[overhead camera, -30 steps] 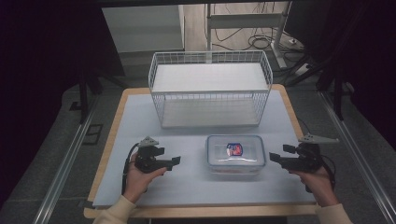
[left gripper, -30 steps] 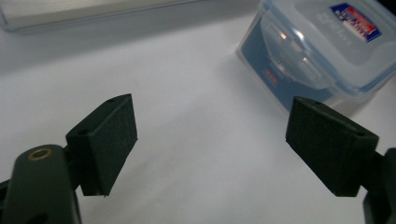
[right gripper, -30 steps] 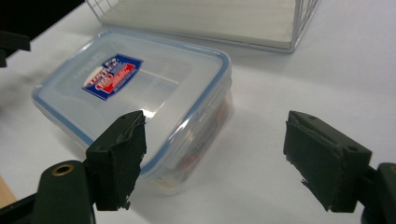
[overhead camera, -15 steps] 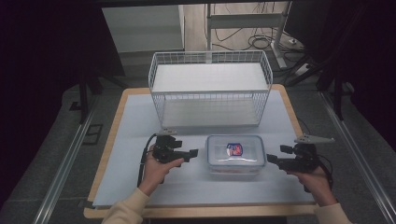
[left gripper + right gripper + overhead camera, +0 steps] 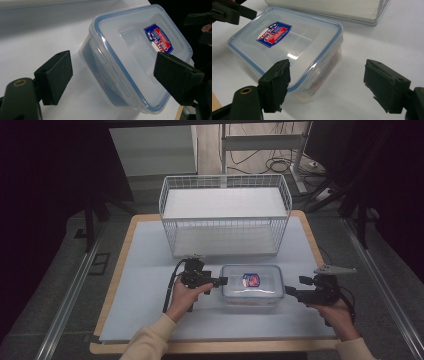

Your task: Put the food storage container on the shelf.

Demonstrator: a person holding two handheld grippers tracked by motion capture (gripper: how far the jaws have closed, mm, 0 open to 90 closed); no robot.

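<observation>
A clear plastic container (image 5: 252, 284) with a blue-rimmed lid and a red and blue label lies on the white table mat in the high view. My left gripper (image 5: 220, 281) is at its left end, jaws open. In the left gripper view the container (image 5: 135, 50) lies just ahead of the spread jaws of this gripper (image 5: 113, 73). My right gripper (image 5: 295, 287) is open close to the container's right end. The right gripper view has the container (image 5: 287, 42) ahead and left of the open gripper (image 5: 330, 83), with something red inside near its wall.
A white wire basket (image 5: 225, 180) with a white floor stands behind the container at the back of the mat (image 5: 145, 270). The wooden table edge runs round the mat. Dark floor and metal rails lie on both sides.
My left gripper has moved right, up to the container's left end. My right gripper has shifted slightly left toward the container's right end. The container has stayed in place.
</observation>
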